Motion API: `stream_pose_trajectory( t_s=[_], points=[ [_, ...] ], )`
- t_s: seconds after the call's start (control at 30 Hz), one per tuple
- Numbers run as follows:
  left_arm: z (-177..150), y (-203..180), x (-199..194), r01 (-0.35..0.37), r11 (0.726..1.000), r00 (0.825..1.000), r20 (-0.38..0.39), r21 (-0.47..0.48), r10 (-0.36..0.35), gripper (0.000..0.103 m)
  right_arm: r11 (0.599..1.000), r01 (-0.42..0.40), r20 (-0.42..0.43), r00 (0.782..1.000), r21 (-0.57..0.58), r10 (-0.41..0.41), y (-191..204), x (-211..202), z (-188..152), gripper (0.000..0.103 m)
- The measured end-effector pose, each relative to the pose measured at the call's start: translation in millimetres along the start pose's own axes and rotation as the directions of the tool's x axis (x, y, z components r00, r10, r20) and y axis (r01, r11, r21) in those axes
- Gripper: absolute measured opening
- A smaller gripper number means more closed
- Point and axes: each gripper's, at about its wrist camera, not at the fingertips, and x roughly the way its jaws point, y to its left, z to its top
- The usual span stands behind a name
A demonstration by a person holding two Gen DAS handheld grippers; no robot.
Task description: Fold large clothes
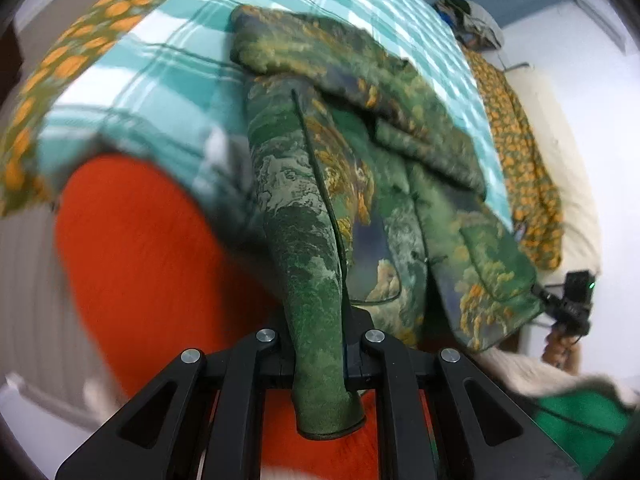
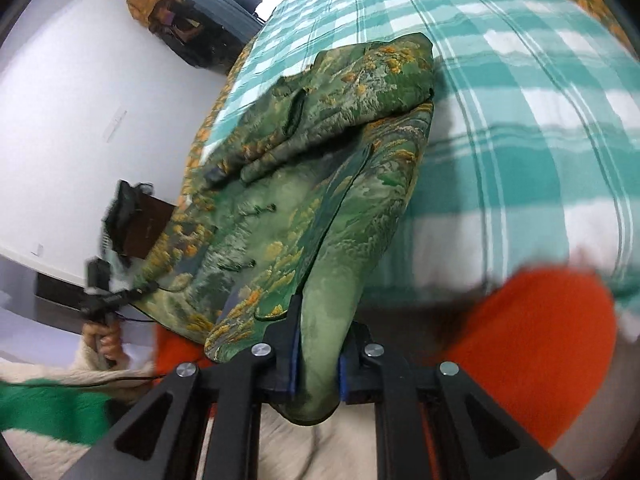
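Note:
A large green garment (image 1: 360, 160) with a yellow and grey landscape print lies partly folded on a bed with a teal and white checked cover (image 1: 168, 92). My left gripper (image 1: 320, 356) is shut on one edge of the garment, which runs up from the jaws as a taut strip. In the right wrist view the same garment (image 2: 304, 168) spreads over the checked cover (image 2: 520, 120), and my right gripper (image 2: 316, 364) is shut on another pinched edge. Each view shows the other gripper, held in a hand, at the garment's far corner: the right gripper (image 1: 572, 304) and the left gripper (image 2: 104, 300).
An orange-red cloth (image 1: 152, 264) lies at the near end of the bed, also in the right wrist view (image 2: 532, 344). A sheet with orange fruit print (image 1: 520, 152) hangs along the bed's side. White walls (image 2: 80, 100) flank the bed. A pile of bags (image 2: 180, 24) sits by the wall.

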Motion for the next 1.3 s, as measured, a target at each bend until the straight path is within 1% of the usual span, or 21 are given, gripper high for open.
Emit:
stream_pose_trajectory(
  t_s=[0.03, 0.1, 0.17, 0.23, 0.3, 0.4, 0.47, 0.5, 0.53, 0.57, 0.63, 0.7, 0.73, 0.77, 0.83, 0.9, 0.93, 0.97, 1.13, 1.23, 1.3],
  points=[
    [0, -2, -18, 0.004, 1.0, 1.0, 0.022, -0.009, -0.004, 0.01, 0.998, -0.051, 0.005, 0.999, 0.021, 0.051, 7, -13, -6, 0.014],
    [7, -4, -37, 0.02, 1.0, 0.998, 0.065, -0.024, -0.018, 0.01, 0.994, -0.106, 0.031, 0.994, 0.025, 0.106, 22, -28, -10, 0.013],
    [29, -10, -48, 0.045, 0.999, 0.991, 0.128, -0.004, -0.045, 0.01, 0.989, -0.145, 0.076, 0.987, 0.016, 0.144, 30, -37, 2, 0.013],
    [58, -19, -43, 0.037, 0.998, 0.984, 0.172, 0.046, -0.044, 0.01, 0.987, -0.157, 0.115, 0.981, -0.019, 0.158, 35, -35, 17, 0.013],
    [93, -21, -29, 0.024, 0.997, 0.977, 0.21, 0.079, -0.04, 0.01, 0.99, -0.119, 0.171, 0.977, -0.068, 0.13, 31, -23, 56, 0.013],
    [148, -17, 0, 0.054, 0.997, 0.968, 0.242, 0.047, -0.064, 0.01, 0.993, -0.012, 0.237, 0.971, -0.117, 0.039, 20, 7, 111, 0.013],
    [182, -17, 19, 0.053, 0.997, 0.959, 0.276, 0.049, -0.064, 0.013, 0.994, 0.029, 0.268, 0.964, -0.109, 0.001, 9, 29, 143, 0.013],
    [201, -19, 32, 0.034, 0.998, 0.952, 0.303, 0.055, -0.049, 0.018, 0.994, 0.056, 0.297, 0.955, -0.092, -0.026, 1, 43, 161, 0.013],
    [208, -21, 40, 0.025, 0.999, 0.948, 0.315, 0.047, -0.038, 0.029, 0.994, 0.062, 0.309, 0.951, -0.086, -0.032, -4, 52, 170, 0.013],
    [218, -19, 51, 0.015, 0.999, 0.948, 0.316, 0.034, -0.025, 0.037, 0.994, 0.07, 0.321, 0.946, -0.079, -0.041, -13, 67, 183, 0.014],
    [233, -15, 69, 0.011, 1.0, 0.952, 0.306, 0.0, -0.011, 0.069, 0.995, 0.09, 0.326, 0.942, -0.036, -0.074, -26, 88, 199, 0.015],
    [241, -11, 76, -0.011, 0.999, 0.945, 0.326, -0.037, 0.023, 0.08, 0.996, 0.075, 0.272, 0.958, 0.057, -0.088, -45, 115, 212, 0.021],
    [240, -10, 73, -0.006, 0.999, 0.943, 0.332, -0.041, 0.019, 0.082, 0.993, 0.062, 0.261, 0.962, 0.096, -0.085, -52, 121, 213, 0.029],
    [240, -7, 71, 0.008, 0.999, 0.942, 0.334, -0.04, 0.006, 0.084, 0.991, 0.041, 0.267, 0.961, 0.129, -0.075, -57, 124, 212, 0.04],
    [237, -4, 63, 0.016, 0.999, 0.939, 0.344, -0.031, -0.004, 0.091, 0.987, -0.001, 0.297, 0.954, 0.159, -0.047, -62, 120, 209, 0.046],
    [232, -2, 56, -0.026, 1.0, 0.935, 0.355, -0.012, 0.028, 0.092, 0.988, -0.042, 0.311, 0.95, 0.145, -0.005, -64, 113, 209, 0.067],
    [228, 0, 53, -0.052, 0.999, 0.934, 0.355, 0.005, 0.046, 0.093, 0.99, -0.052, 0.319, 0.948, 0.129, 0.008, -63, 107, 209, 0.082],
    [226, 2, 54, -0.069, 0.997, 0.935, 0.351, 0.021, 0.057, 0.093, 0.992, -0.029, 0.333, 0.943, 0.12, -0.013, -63, 99, 209, 0.085],
    [211, 3, 68, -0.151, 0.98, 0.948, 0.299, 0.13, 0.107, 0.093, 0.992, 0.056, 0.341, 0.935, 0.114, -0.092, -73, 77, 210, 0.085],
    [210, -4, 83, -0.169, 0.968, 0.955, 0.273, 0.187, 0.114, 0.093, 0.985, 0.17, 0.315, 0.934, 0.019, -0.168, -60, 76, 207, 0.085],
    [214, -9, 94, -0.16, 0.966, 0.958, 0.267, 0.203, 0.103, 0.093, 0.975, 0.217, 0.284, 0.938, -0.04, -0.197, -52, 86, 207, 0.085]
  ],
)
